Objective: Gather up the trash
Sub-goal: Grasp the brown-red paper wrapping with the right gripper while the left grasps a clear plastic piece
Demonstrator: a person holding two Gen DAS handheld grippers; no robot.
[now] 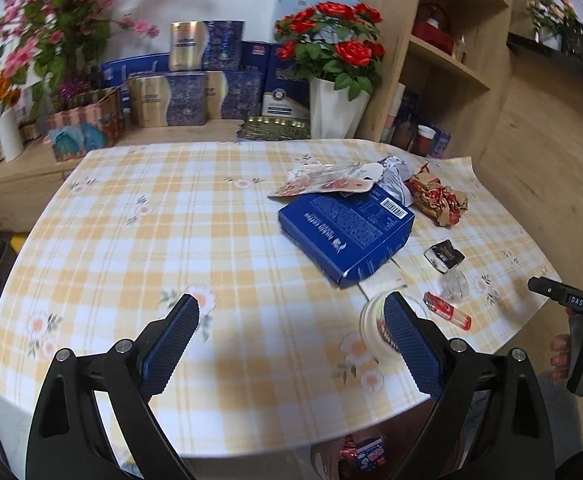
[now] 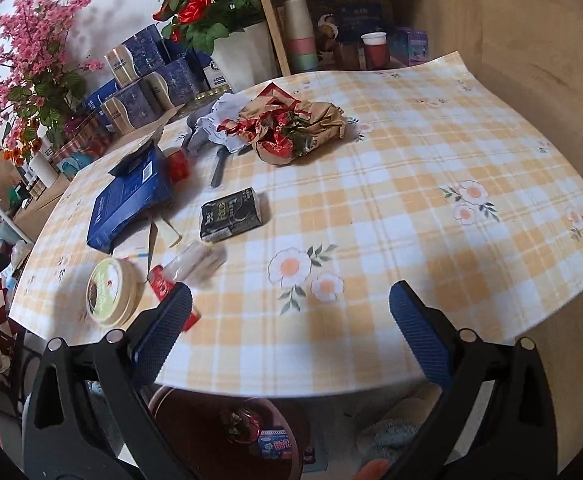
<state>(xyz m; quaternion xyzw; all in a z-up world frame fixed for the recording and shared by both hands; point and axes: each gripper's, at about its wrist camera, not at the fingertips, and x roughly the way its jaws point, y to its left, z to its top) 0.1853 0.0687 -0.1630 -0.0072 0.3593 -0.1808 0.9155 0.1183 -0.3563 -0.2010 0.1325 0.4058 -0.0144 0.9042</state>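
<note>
Left wrist view shows my left gripper [image 1: 291, 316] with its jaws spread wide and empty over the near part of the checked tablecloth [image 1: 195, 216]. Its right finger [image 1: 407, 336] covers part of a round cream lidded tub [image 1: 371, 328] near the table's front edge. Just right of the tub lie a red wrapper [image 1: 447, 311] and a crumpled clear wrapper [image 1: 455, 285], then a small black sachet [image 1: 444, 255] farther back. A blue carton [image 1: 347, 234] sits ahead and right of the jaws, with a torn foil packet [image 1: 331, 180] behind it and a crumpled red-and-gold wrapper [image 1: 437, 200] off to its right.

From the right wrist view, my right gripper [image 2: 291, 304] also stands wide apart, holding nothing, above a bare stretch of cloth. All the trash lies to its left and ahead: the tub beside the left finger [image 2: 163, 320], which hides part of the red wrapper, the black sachet farther in, and the red-and-gold wrapper at the back. The clear wrapper is blurred there. Below the table edge I see a dark red bin [image 2: 227, 428] with some wrappers inside, partly cut off by the gripper frame.
</note>
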